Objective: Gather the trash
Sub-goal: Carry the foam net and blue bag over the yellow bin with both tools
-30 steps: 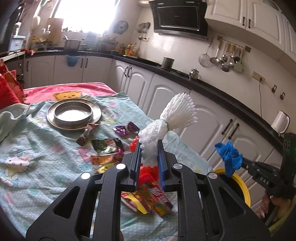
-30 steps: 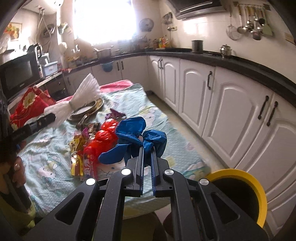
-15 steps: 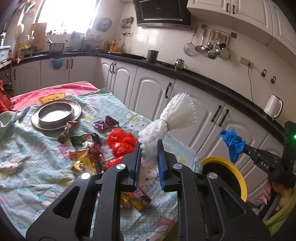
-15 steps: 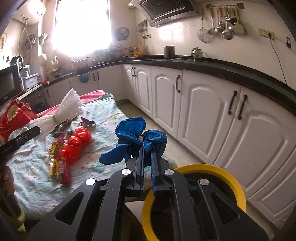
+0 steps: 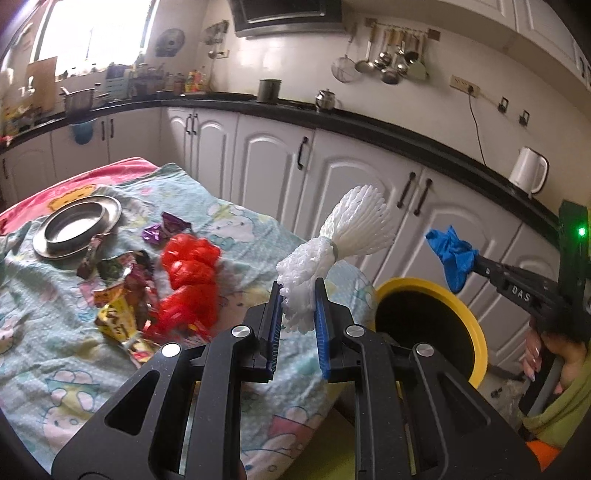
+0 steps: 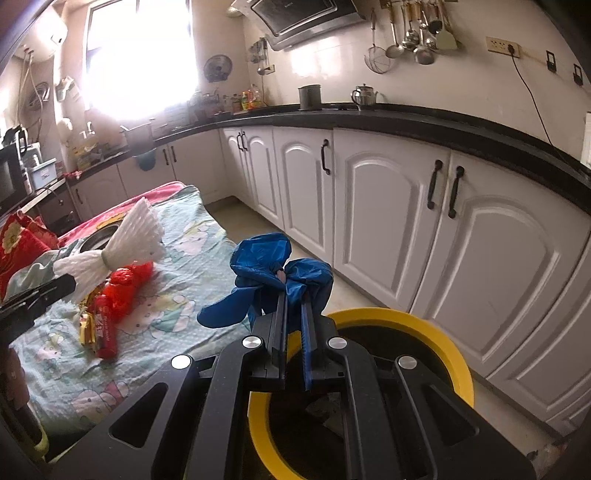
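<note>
Gripping white foam net (image 5: pixel 332 254) in L gripper (image 5: pixel 298 295), jaws clamped on it, over table edge | R gripper (image 6: pixel 293 301) pinched on blue bag (image 6: pixel 275 273), above yellow-rimmed bin (image 6: pixel 436 339) | red bag (image 5: pixel 190 284) + wrappers (image 5: pixel 122 291) on table, left | metal plate (image 5: pixel 75 225) far left

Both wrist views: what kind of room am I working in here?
A home kitchen, most likely. White cabinets run under a black countertop, ladles and strainers hang on the wall beside a range hood, and a white kettle sits on the counter.
</note>
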{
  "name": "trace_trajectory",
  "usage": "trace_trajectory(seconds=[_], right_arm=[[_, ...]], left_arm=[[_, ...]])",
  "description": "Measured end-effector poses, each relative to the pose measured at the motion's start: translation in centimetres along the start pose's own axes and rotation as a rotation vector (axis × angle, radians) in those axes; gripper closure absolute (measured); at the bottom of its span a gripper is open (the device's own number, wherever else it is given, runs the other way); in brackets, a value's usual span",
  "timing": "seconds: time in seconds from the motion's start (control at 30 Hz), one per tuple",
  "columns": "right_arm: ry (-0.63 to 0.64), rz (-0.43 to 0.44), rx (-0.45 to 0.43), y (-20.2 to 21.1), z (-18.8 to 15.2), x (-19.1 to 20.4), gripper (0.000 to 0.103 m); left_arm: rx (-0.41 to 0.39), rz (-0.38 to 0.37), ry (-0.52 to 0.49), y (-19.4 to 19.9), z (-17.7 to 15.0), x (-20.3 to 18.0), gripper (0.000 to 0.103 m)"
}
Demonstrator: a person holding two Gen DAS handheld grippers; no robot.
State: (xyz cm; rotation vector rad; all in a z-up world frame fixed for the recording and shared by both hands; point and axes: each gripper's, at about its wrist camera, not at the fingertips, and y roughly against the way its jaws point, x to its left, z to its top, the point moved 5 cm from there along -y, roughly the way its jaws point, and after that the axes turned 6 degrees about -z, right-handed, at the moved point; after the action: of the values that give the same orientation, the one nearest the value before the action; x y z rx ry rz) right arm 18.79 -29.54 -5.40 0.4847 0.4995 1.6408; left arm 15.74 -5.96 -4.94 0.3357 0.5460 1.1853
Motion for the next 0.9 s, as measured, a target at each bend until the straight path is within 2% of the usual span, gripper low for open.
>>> trace_trajectory(seconds=[0.6,0.9], right_arm=[[-0.047,-0.089,0.072,-0.5,-4.1,-5.3,0.097],[-0.072,-0.111,0.117,-0.7,-6.0,-7.3,0.096]], left_arm=[[0.148,-0.087,-0.138,-4.8,-3.5,-6.8,0.092],[0.215,-0.105,-0.214,-7.5,-5.0,-9.3,0.091]])
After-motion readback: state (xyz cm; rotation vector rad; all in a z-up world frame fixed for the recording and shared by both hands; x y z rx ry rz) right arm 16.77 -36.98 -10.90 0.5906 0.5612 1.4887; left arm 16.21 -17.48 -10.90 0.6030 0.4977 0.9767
